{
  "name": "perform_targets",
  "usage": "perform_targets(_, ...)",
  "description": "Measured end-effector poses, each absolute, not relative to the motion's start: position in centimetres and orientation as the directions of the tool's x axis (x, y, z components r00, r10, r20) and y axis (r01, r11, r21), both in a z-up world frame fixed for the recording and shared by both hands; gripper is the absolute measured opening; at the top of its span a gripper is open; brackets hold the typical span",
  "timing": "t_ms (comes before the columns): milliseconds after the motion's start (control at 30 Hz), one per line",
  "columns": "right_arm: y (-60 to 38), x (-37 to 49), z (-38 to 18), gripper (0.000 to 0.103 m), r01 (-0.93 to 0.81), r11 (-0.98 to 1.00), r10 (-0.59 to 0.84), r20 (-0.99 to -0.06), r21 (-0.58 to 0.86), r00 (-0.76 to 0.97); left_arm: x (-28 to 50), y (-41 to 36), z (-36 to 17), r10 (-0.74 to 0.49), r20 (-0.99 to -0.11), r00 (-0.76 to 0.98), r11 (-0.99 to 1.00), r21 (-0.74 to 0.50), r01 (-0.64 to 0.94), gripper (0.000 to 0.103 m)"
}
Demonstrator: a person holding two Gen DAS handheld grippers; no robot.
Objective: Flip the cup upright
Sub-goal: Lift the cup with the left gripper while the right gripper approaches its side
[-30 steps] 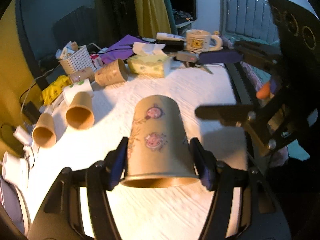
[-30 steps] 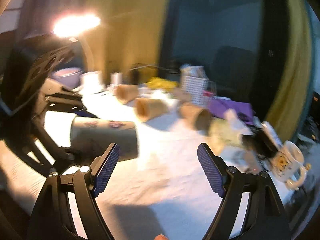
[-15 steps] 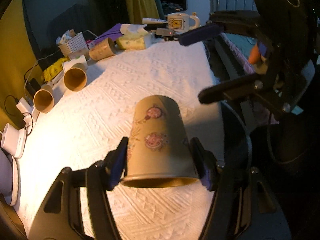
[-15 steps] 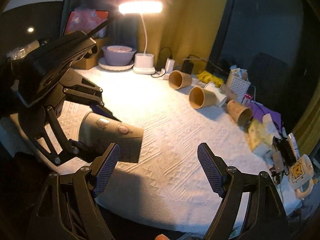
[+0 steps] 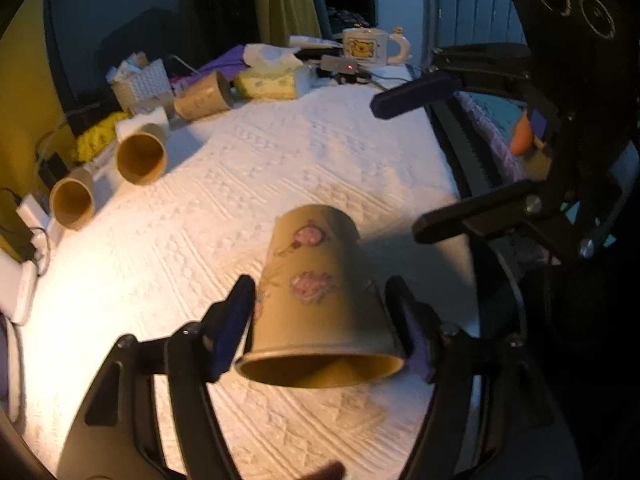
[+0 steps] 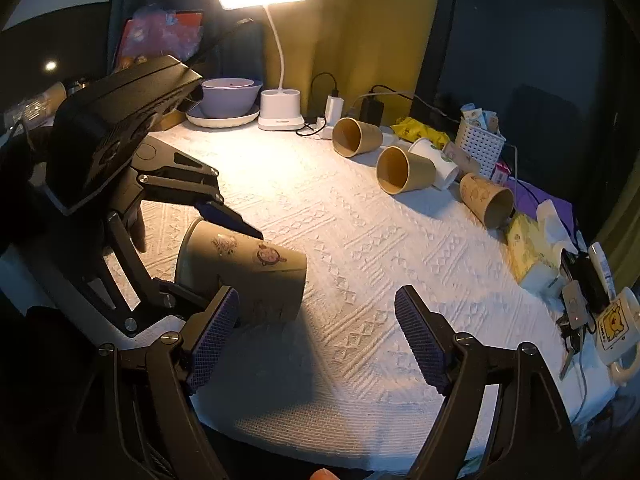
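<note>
A tan paper cup with pink cartoon stickers (image 5: 320, 300) sits between the fingers of my left gripper (image 5: 324, 324), mouth toward the camera, base pointing away. The gripper is shut on it and holds it tilted above the white cloth. In the right wrist view the same cup (image 6: 244, 272) lies nearly horizontal in the left gripper (image 6: 228, 256), base pointing right. My right gripper (image 6: 316, 336) is open and empty, just right of the cup; it also shows in the left wrist view (image 5: 432, 152).
Three more tan cups lie on their sides at the far edge (image 6: 356, 136) (image 6: 404, 170) (image 6: 486, 200). A lit desk lamp (image 6: 280, 116), a purple bowl (image 6: 228, 98), a white basket (image 6: 480, 144), a tissue pack (image 6: 528, 244) and a Pooh mug (image 6: 616, 332) line the table (image 6: 360, 260).
The left gripper has tilted the cup a little and moved it nearer the table's front part. The right gripper has come closer to the cup's right side, still open.
</note>
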State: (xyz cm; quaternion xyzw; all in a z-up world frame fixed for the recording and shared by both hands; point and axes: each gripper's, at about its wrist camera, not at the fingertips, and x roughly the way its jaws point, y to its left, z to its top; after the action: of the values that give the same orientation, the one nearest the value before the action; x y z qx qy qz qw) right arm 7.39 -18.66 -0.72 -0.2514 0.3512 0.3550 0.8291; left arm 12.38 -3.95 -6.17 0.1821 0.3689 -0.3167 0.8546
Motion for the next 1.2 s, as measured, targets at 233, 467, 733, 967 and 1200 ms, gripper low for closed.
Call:
perform_targets(233, -18.6, 7.1, -0.7, 0.083, -0.784, 0.592, 0.414, -0.764, -0.187, 0.494, 11.2, -3.5, -4.8, -0.444, -0.706, 0.552, 0.745, 0.052, 0.666, 0.094)
perform_targets(467, -16.7, 7.3, -0.8, 0.083, -0.872, 0.444, 0.43, -0.805, -0.206, 0.409, 7.8, -0.8, -3.8, -0.436, -0.661, 0.611, 0.824, -0.02, 0.566, 0.094)
perform_targets(733, -12.9, 7.7, -2.2, 0.083, -0.939, 0.25, 0.344, -0.885, -0.234, 0.313, 3.5, 3.6, -2.9, -0.411, -0.538, 0.736, 0.906, -0.149, 0.397, 0.094)
perform_targets(967, -11.1, 6.8, -3.6, 0.083, -0.966, 0.073, 0.21, -0.943, -0.248, 0.258, 2.0, 6.1, -3.4, -0.383, -0.468, 0.796, 0.923, -0.225, 0.312, 0.094)
perform_targets(1200, -9.0, 6.3, -5.2, 0.083, -0.966, -0.081, 0.085, -0.967, -0.246, 0.239, 0.6, 7.5, -4.0, -0.367, -0.429, 0.825, 0.927, -0.242, 0.286, 0.094)
